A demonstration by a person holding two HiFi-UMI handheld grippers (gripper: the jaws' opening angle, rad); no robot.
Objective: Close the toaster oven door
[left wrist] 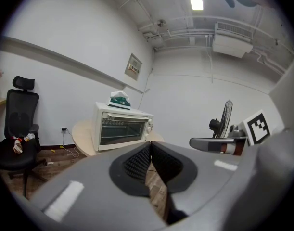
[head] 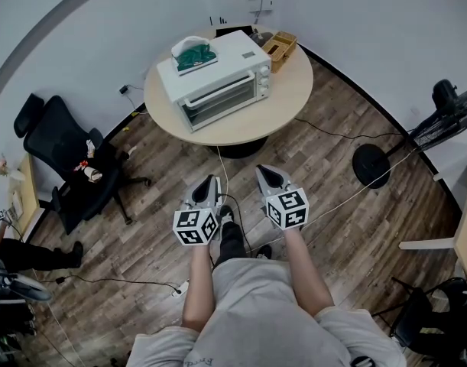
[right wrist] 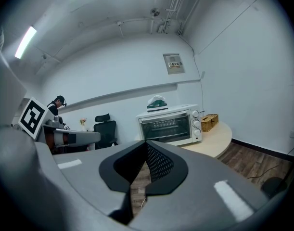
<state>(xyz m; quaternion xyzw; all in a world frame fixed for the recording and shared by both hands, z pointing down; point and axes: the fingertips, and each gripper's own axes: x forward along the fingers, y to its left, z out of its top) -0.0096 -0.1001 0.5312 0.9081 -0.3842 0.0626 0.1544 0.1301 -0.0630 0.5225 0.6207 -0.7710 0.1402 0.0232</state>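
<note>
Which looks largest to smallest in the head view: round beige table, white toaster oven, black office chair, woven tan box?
Largest: round beige table
Then: white toaster oven and black office chair, too alike to rank
Smallest: woven tan box

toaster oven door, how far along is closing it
Done: the glass door of the white toaster oven on the round beige table sits upright and flush with its front, so it looks closed. In hand: nothing. The left gripper and right gripper are shut, empty and short of the table. Left: apparently nothing.
</note>
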